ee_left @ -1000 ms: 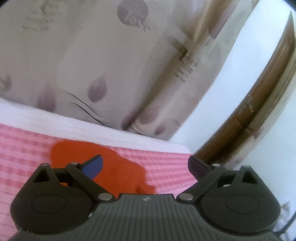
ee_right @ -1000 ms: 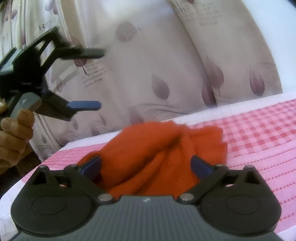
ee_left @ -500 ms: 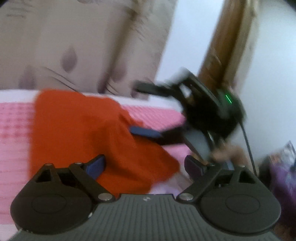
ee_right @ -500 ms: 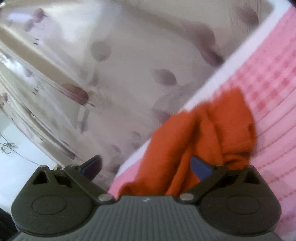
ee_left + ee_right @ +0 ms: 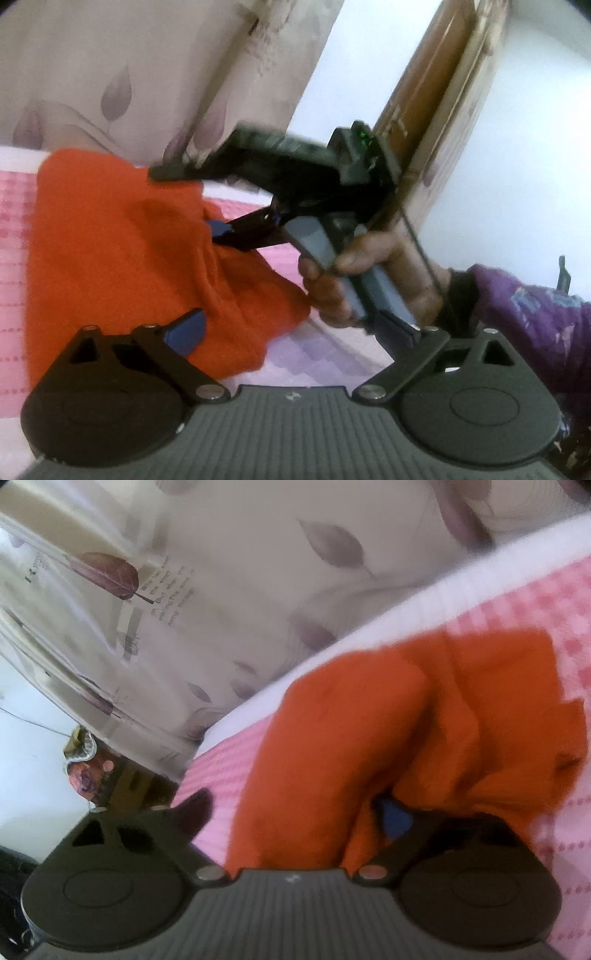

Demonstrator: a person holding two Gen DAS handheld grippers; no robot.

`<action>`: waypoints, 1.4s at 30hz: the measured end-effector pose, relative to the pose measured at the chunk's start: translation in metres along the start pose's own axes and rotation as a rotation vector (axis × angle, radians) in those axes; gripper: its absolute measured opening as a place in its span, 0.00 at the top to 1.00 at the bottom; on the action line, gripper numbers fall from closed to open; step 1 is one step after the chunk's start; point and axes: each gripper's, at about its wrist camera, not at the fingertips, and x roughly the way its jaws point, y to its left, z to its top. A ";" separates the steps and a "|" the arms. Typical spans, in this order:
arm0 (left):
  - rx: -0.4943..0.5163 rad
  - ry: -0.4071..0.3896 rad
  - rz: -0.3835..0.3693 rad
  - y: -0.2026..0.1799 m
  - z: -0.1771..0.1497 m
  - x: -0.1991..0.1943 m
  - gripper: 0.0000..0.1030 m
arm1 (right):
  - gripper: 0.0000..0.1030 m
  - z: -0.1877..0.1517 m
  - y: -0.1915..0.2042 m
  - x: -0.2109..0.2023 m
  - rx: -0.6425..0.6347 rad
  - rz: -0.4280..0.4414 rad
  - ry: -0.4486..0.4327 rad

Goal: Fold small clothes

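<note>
The orange cloth (image 5: 122,251) lies bunched up on the pink checked cover (image 5: 546,602), near its white edge and the leaf curtain (image 5: 122,74). The right gripper (image 5: 199,206) has its two fingers spread wide around a fold of the cloth, one above and one below. The left gripper (image 5: 295,328) is spread wide too, just beside the cloth's near edge, holding nothing.
</note>
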 end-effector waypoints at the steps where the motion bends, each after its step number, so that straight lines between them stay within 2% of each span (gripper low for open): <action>1: -0.012 -0.017 0.010 -0.002 -0.003 -0.005 0.07 | 0.46 -0.001 0.004 0.002 -0.030 -0.039 -0.003; 2: -0.026 -0.034 0.019 -0.004 -0.003 -0.006 0.07 | 0.65 -0.003 0.006 0.005 -0.054 -0.078 -0.004; 4: -0.053 -0.082 0.046 -0.003 -0.005 -0.016 0.07 | 0.70 -0.009 0.008 0.008 -0.086 -0.116 -0.020; 8: -0.147 -0.232 0.145 0.009 -0.009 -0.050 0.07 | 0.82 -0.015 0.015 -0.001 -0.139 -0.153 -0.105; 10: -0.219 -0.298 0.191 0.020 -0.012 -0.066 0.02 | 0.84 -0.016 0.016 -0.013 -0.148 -0.163 -0.138; 12: -0.289 -0.322 0.209 0.031 -0.015 -0.072 0.02 | 0.85 -0.012 0.015 -0.022 -0.148 -0.180 -0.169; 15: -0.301 -0.307 0.214 0.035 -0.015 -0.072 0.02 | 0.85 -0.003 0.010 -0.041 -0.135 -0.201 -0.207; 18: -0.209 -0.268 0.208 0.020 -0.015 -0.060 0.01 | 0.85 0.005 0.004 -0.063 -0.130 -0.221 -0.246; 20: -0.126 -0.241 0.210 0.009 -0.015 -0.055 0.01 | 0.85 0.010 -0.009 -0.070 -0.110 -0.212 -0.221; 24: -0.017 -0.220 0.215 -0.010 -0.020 -0.050 0.01 | 0.85 0.009 -0.034 -0.059 -0.100 -0.295 -0.172; 28: -0.052 -0.206 0.220 -0.001 -0.017 -0.045 0.00 | 0.85 0.007 -0.047 -0.062 -0.056 -0.268 -0.215; 31: -0.092 -0.206 0.216 0.007 -0.016 -0.045 0.00 | 0.84 0.004 -0.052 -0.067 -0.020 -0.202 -0.215; 33: -0.103 -0.201 0.221 0.010 -0.012 -0.042 0.00 | 0.81 0.001 -0.050 -0.073 -0.005 -0.222 -0.226; 39: -0.094 -0.202 0.231 0.010 -0.011 -0.042 0.00 | 0.81 -0.034 -0.016 -0.112 -0.075 -0.231 -0.318; 42: -0.100 -0.202 0.235 0.009 -0.011 -0.042 0.00 | 0.81 -0.064 0.006 -0.118 -0.159 -0.237 -0.316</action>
